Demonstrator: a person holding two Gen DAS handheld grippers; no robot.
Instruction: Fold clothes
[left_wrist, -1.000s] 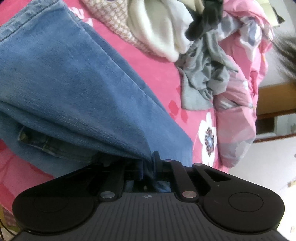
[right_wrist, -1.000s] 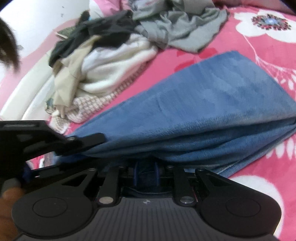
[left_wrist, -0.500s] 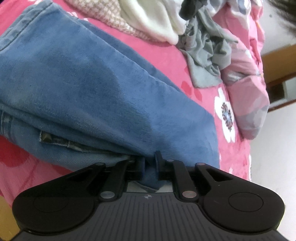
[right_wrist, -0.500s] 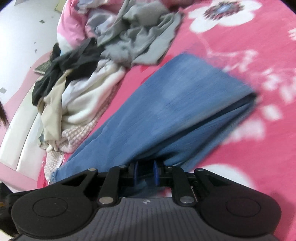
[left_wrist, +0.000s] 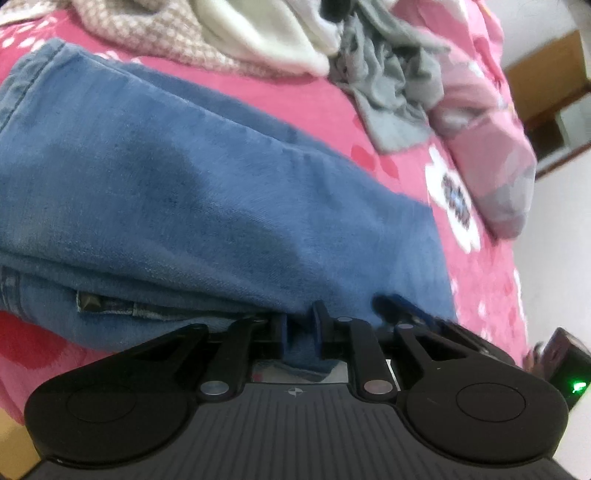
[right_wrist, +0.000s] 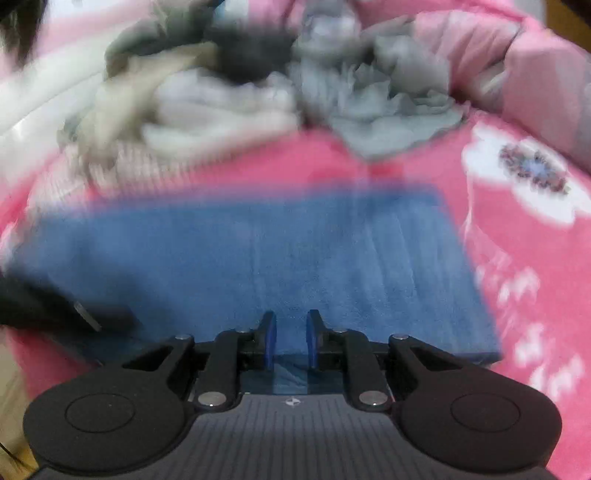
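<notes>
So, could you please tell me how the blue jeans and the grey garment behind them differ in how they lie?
The blue jeans lie folded in flat layers near the camera; the grey garment lies crumpled farther back. The jeans have straight edges; the grey garment is bunched and wrinkled, against the heap of unfolded clothes. Both rest on the pink floral bedspread.

no legible text, labels or nos. anywhere; pics blurred in parts

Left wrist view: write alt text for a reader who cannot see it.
Folded blue jeans lie on a pink floral bedspread, their near edge between the fingers of the left claw, whose jaws have just been opening. A heap of unfolded clothes sits behind.
</notes>
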